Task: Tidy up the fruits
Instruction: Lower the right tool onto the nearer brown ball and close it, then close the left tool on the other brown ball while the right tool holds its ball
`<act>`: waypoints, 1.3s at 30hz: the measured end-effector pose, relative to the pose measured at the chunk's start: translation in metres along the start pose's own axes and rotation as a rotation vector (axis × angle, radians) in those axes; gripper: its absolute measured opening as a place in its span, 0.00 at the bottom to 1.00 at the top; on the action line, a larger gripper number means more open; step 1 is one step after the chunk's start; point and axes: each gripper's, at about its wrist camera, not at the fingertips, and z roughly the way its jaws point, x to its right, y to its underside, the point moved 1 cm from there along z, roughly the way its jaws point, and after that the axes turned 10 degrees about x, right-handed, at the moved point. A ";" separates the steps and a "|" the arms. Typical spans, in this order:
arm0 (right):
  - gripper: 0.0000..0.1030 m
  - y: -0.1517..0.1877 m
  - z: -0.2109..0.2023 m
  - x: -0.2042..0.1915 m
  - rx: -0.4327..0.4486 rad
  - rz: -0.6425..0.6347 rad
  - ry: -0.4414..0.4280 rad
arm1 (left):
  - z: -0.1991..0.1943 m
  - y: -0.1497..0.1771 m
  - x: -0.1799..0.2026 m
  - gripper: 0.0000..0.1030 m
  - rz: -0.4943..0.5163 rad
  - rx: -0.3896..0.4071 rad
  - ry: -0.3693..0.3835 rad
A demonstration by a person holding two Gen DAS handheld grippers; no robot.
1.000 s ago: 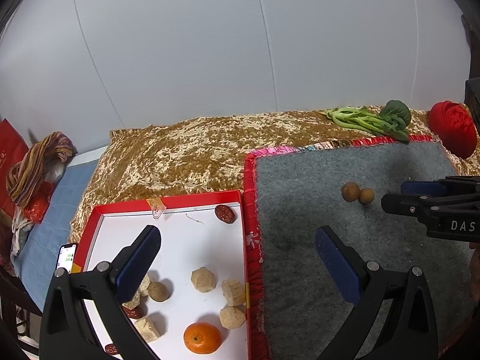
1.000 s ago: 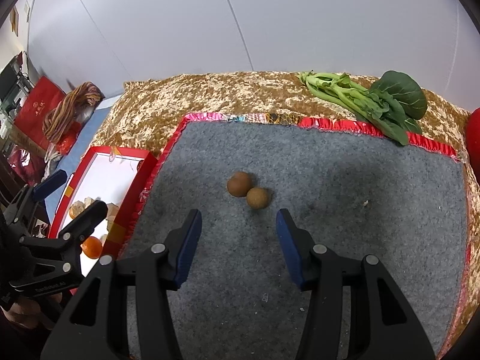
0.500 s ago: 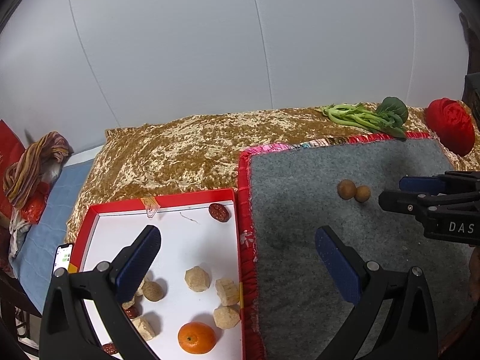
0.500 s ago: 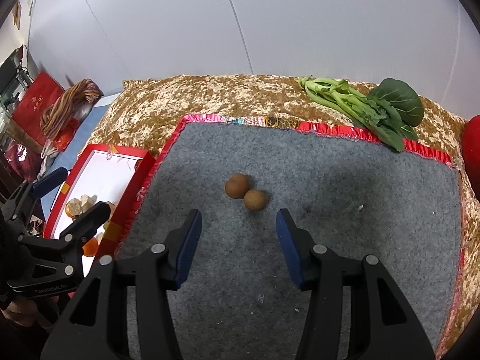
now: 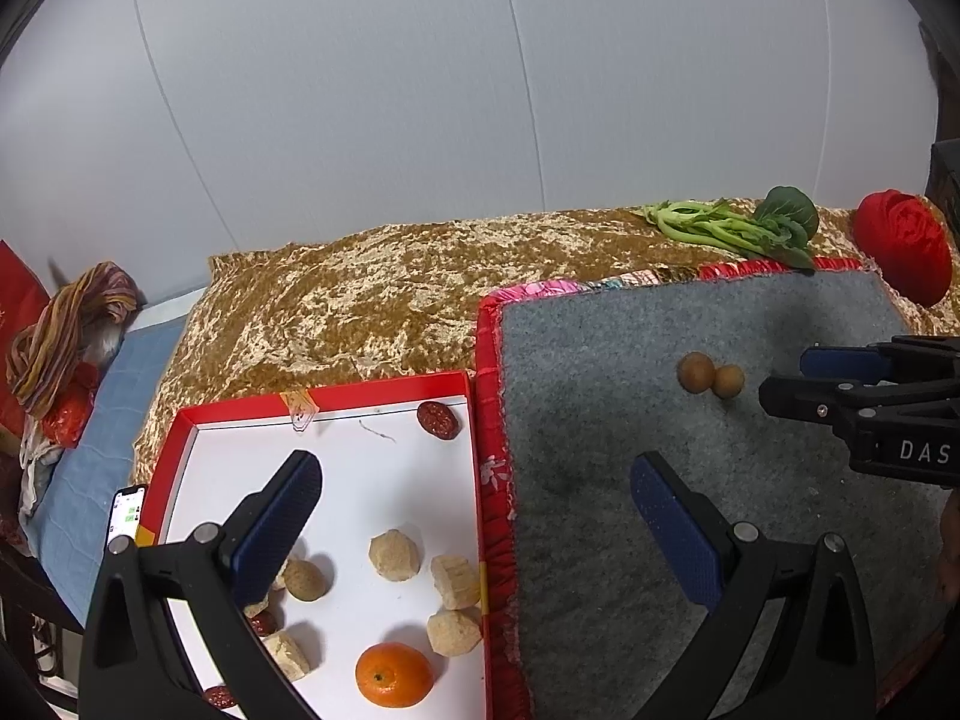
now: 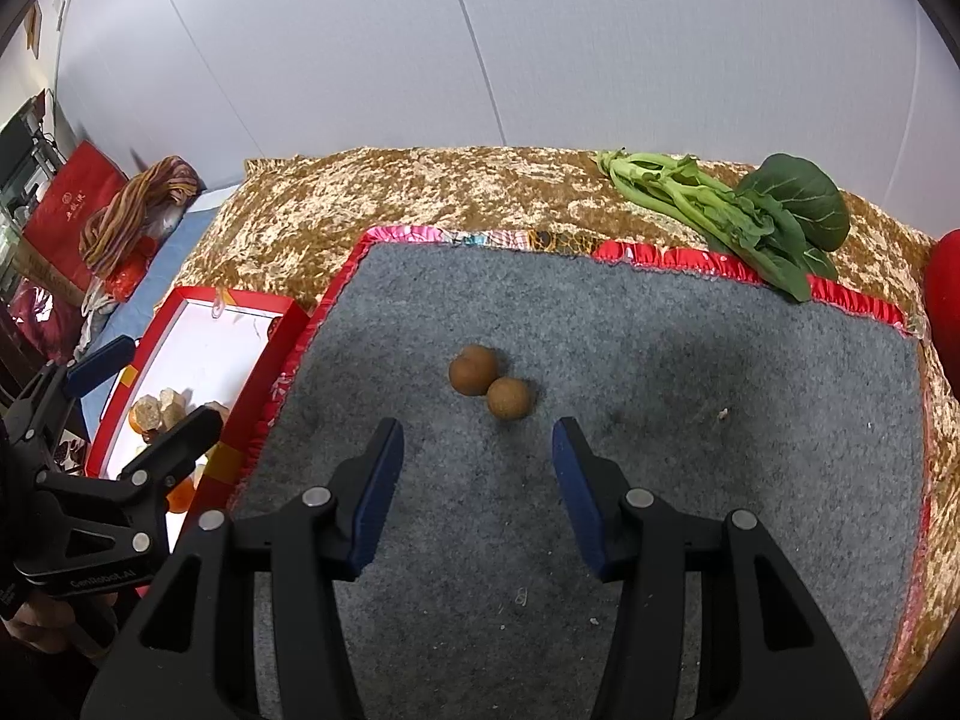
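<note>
A: Right gripper [image 6: 474,450]?
B: Jaws apart, empty, just short of two brown fruits [image 6: 491,387] touching mid grey mat [image 6: 720,480].
A: Left gripper [image 5: 474,498]?
B: Wide, empty, over the red tray [image 5: 324,405] with the orange [image 5: 393,675].
A: Step?
B: Likely reaching; next, drop onto the nearer fruit and close.
A: Far edge?
B: Greens [image 6: 738,210].

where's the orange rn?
In the left wrist view, the orange sits at the near edge of the red-rimmed tray, left of the grey mat, just below the beige lumpy pieces.
</note>
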 end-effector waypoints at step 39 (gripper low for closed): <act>0.26 -0.003 0.066 0.005 -0.081 -0.181 0.012 | 0.061 -0.022 0.041 1.00 0.239 -0.046 0.139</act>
